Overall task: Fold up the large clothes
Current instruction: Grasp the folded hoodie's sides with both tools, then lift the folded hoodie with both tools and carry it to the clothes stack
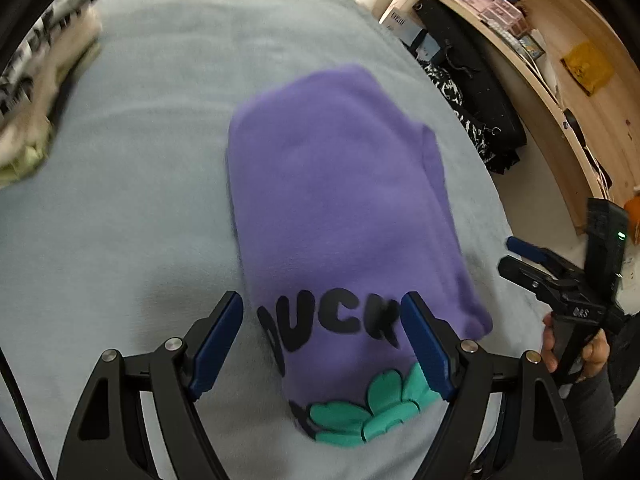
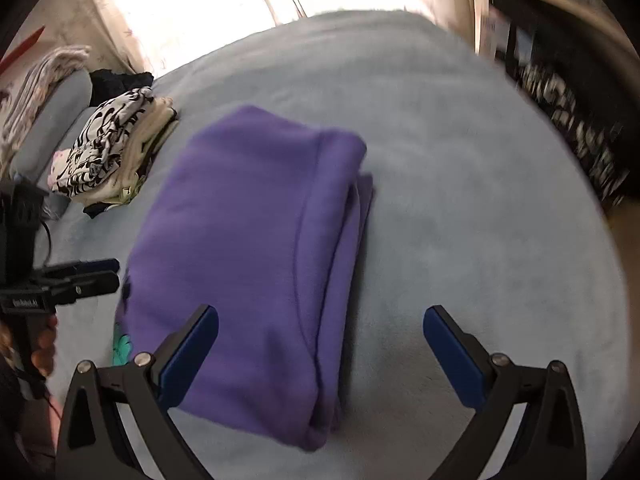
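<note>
A purple sweatshirt (image 1: 336, 200) lies folded into a long block on the pale blue bed cover (image 1: 132, 208). Black letters and a green flower print show at its near end. My left gripper (image 1: 322, 316) is open and empty, its blue pads astride the near end above the print. My right gripper (image 2: 320, 324) is open and empty, hovering over the sweatshirt's (image 2: 248, 248) right folded edge. Each gripper shows in the other view, the right one (image 1: 528, 256) at the right and the left one (image 2: 92, 276) at the left.
A stack of folded clothes (image 2: 108, 148) with a black-and-white patterned top sits on the bed to the left, also blurred in the left wrist view (image 1: 36, 92). A wooden shelf unit (image 1: 560, 60) and dark bags (image 1: 472, 92) stand beyond the bed's right edge.
</note>
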Available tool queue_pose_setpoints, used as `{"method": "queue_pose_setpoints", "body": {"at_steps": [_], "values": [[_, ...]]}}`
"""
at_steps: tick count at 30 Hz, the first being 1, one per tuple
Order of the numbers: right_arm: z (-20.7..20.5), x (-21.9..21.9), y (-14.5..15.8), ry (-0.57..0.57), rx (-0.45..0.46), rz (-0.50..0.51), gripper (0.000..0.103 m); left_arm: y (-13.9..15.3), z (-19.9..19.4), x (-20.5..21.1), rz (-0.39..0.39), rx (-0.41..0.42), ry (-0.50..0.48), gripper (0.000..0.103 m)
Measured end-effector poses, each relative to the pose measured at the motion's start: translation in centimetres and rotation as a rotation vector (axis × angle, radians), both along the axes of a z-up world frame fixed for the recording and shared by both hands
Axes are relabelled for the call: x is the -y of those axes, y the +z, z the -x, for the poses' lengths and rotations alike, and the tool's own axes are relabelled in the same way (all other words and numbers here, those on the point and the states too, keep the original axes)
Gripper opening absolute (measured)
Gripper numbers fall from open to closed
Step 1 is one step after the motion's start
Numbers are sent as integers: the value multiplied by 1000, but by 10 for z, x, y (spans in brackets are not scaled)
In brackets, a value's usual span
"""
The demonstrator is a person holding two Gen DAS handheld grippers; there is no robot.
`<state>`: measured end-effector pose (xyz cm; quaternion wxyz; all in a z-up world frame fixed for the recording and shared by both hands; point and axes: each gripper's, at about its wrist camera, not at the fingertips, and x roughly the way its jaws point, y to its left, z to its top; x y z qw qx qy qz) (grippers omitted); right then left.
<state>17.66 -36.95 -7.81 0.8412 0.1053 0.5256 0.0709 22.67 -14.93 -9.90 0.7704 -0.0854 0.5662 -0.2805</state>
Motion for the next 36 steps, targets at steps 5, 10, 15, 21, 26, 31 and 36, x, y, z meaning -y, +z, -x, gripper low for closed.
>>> {"method": "queue_pose_setpoints", "body": {"at_steps": [5,10,15,21,26,31,36], "values": [[-13,20,-42,8,-88,-215,102,-27,-12,3,80,-42,23,92],[-26,24,-77,46,-133,-374,103,-49,-23,8,162,-87,47,103],[-39,14,-91,121,-109,-454,103,-61,-29,14,204,-84,34,103],[-63,-5,-103,185,-97,-528,103,-74,-37,19,246,-87,13,103],[-68,-6,-110,204,-97,-567,103,-86,-45,30,283,-96,-5,103],[-69,-5,-112,187,-105,-569,103,-97,-56,40,300,-149,-23,103],[-71,-5,-113,171,-112,-567,103,-107,-59,43,305,-195,-35,103]]}}
